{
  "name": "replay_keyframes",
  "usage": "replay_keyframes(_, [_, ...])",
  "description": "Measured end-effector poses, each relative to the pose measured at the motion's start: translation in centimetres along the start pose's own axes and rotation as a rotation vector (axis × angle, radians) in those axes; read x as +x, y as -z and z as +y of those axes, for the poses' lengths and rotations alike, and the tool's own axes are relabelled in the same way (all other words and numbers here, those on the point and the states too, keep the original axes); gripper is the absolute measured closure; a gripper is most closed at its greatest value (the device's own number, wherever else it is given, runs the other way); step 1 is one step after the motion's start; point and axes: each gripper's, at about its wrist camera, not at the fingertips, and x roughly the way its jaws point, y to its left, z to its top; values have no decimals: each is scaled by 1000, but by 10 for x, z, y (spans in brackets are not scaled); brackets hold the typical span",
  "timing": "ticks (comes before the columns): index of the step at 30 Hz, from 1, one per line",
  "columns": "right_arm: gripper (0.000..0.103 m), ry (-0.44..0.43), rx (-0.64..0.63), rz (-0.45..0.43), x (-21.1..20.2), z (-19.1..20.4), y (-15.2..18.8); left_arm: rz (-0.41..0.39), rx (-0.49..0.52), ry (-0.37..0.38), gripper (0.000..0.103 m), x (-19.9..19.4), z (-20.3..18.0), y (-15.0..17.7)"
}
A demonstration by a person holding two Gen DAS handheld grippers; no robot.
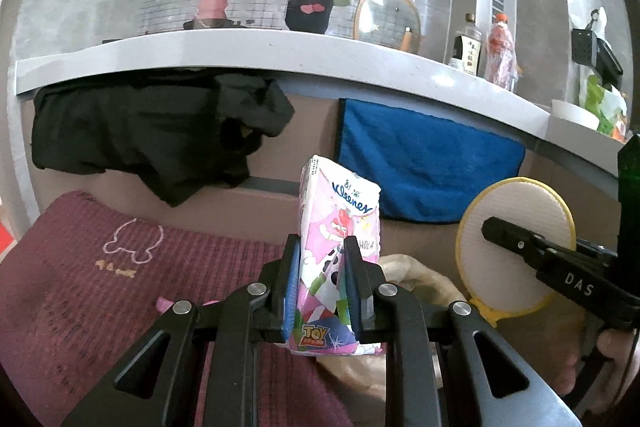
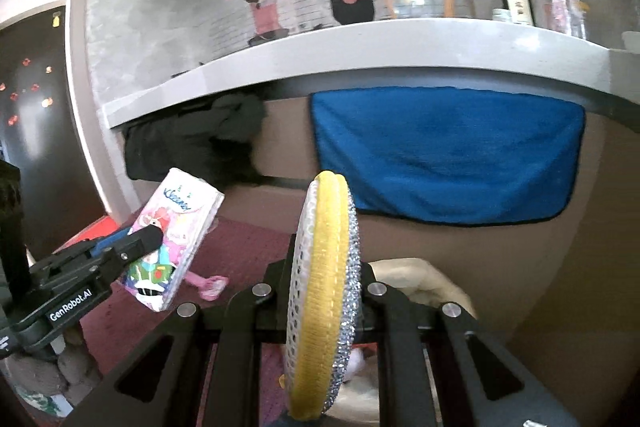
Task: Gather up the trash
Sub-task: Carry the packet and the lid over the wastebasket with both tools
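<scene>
My left gripper (image 1: 322, 267) is shut on a pink Kleenex tissue pack (image 1: 338, 227) with cartoon print, held upright in the air above a maroon mat (image 1: 80, 287). The pack also shows in the right wrist view (image 2: 176, 239), at the left, pinched by the left gripper (image 2: 150, 237). My right gripper (image 2: 326, 291) is shut on a round yellow scrub pad (image 2: 322, 291) with a silver glitter side, held on edge. The pad shows face-on in the left wrist view (image 1: 516, 243), at the right, with the right gripper (image 1: 496, 229) on it.
A grey counter ledge (image 1: 280, 55) runs across above. A black cloth (image 1: 152, 131) and a blue towel (image 1: 432, 163) hang below it. Bottles (image 1: 466, 47) and a glass lid (image 1: 388, 19) stand on the counter. A beige bag (image 2: 420, 279) lies below the grippers.
</scene>
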Motion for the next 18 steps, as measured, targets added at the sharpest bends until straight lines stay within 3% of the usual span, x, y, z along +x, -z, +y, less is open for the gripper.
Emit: replay_keyframes(18, [90,14,65,35,38,-57,35,100,11,-4,82,72,-38,36])
